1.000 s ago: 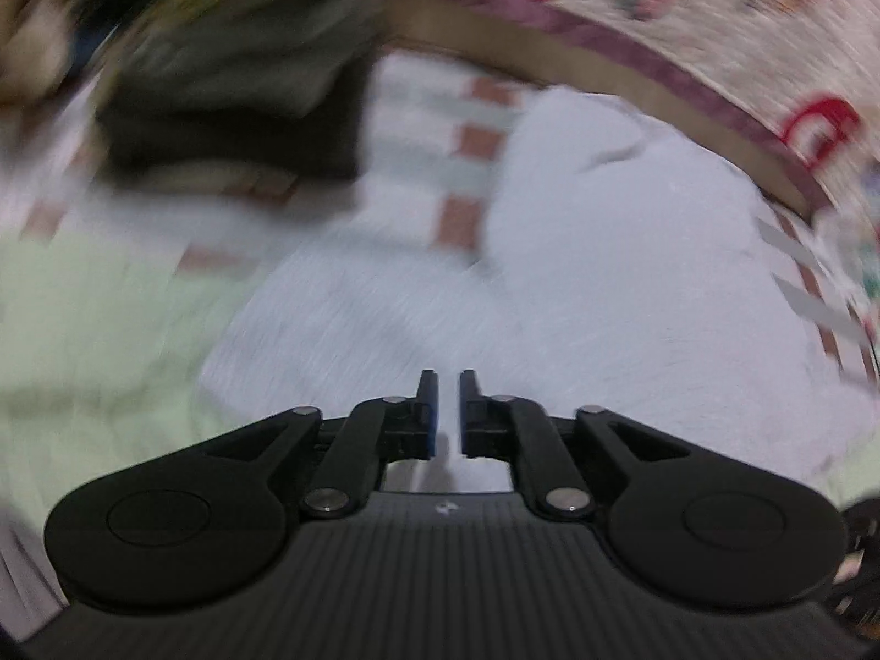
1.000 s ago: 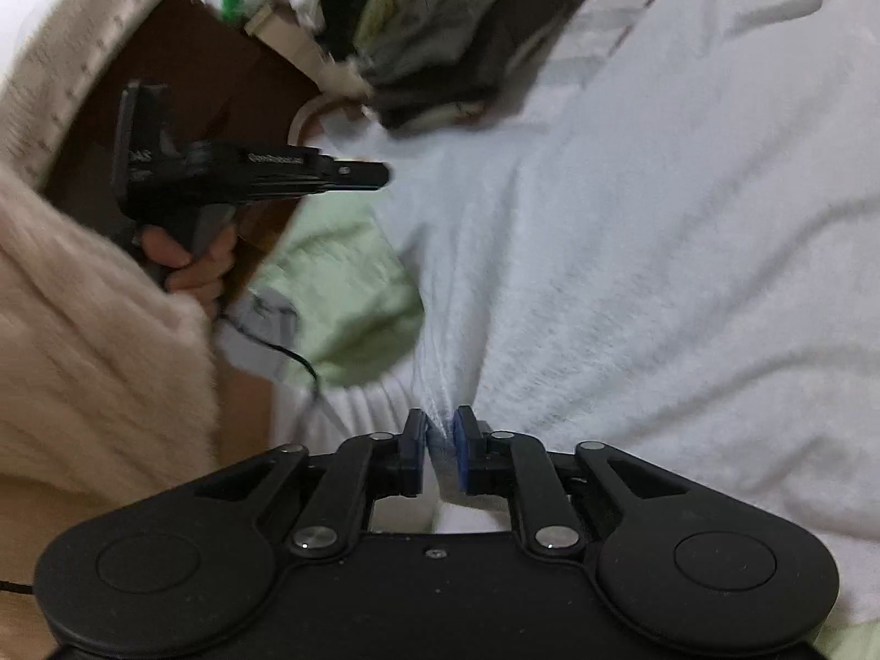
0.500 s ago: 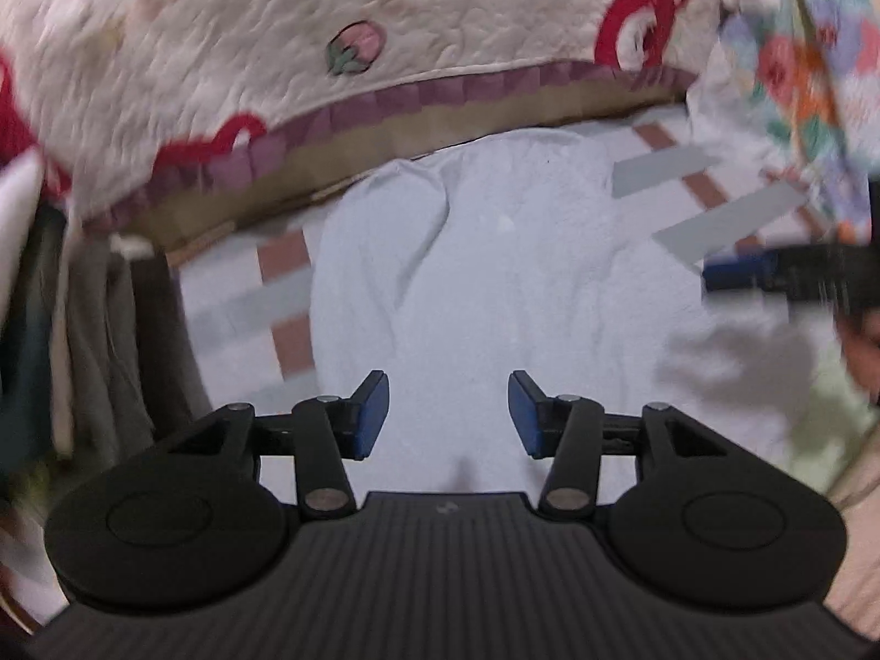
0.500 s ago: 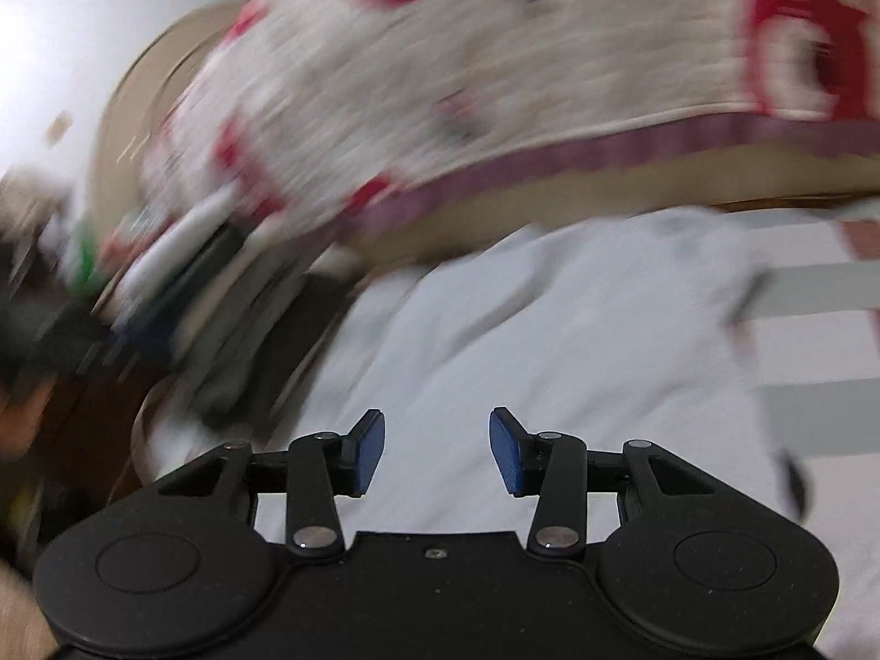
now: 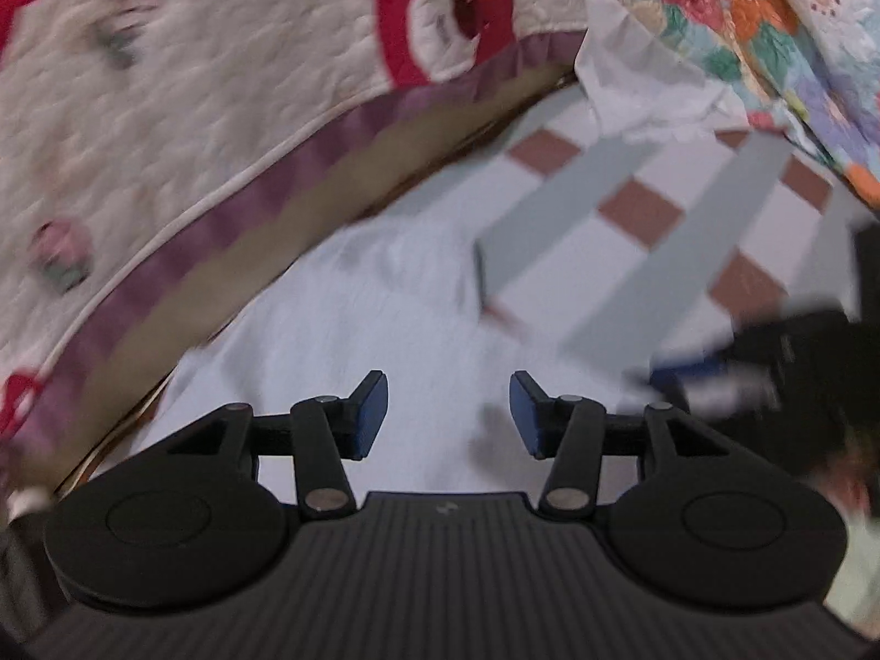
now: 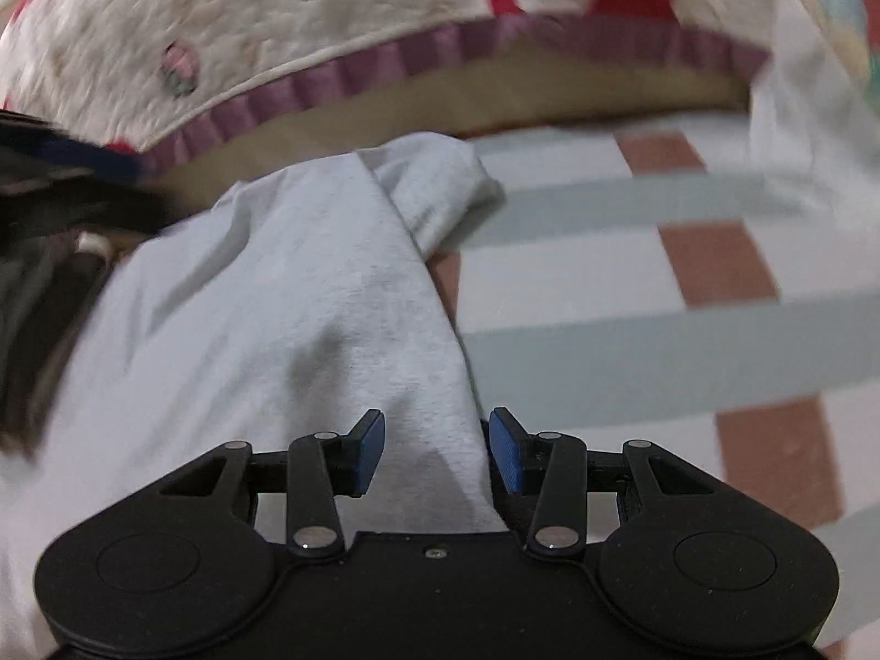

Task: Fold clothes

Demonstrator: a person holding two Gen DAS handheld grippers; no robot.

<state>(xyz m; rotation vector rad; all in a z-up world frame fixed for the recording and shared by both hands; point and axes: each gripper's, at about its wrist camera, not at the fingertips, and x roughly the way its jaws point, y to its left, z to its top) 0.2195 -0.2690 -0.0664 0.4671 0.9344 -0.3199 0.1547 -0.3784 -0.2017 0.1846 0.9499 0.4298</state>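
Pale blue garment (image 6: 286,297) beneath both hand-held grippers, left (image 5: 446,412) and right (image 6: 437,451), jaws parted, empty

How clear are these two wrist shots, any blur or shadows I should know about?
Left wrist view: heavy motion smear on the quilt and the dark shape at right; the left gripper itself is sharp, jaws open over the white garment. Right wrist view: milder blur at the edges, a soft shadow on the garment ahead of the open right gripper.
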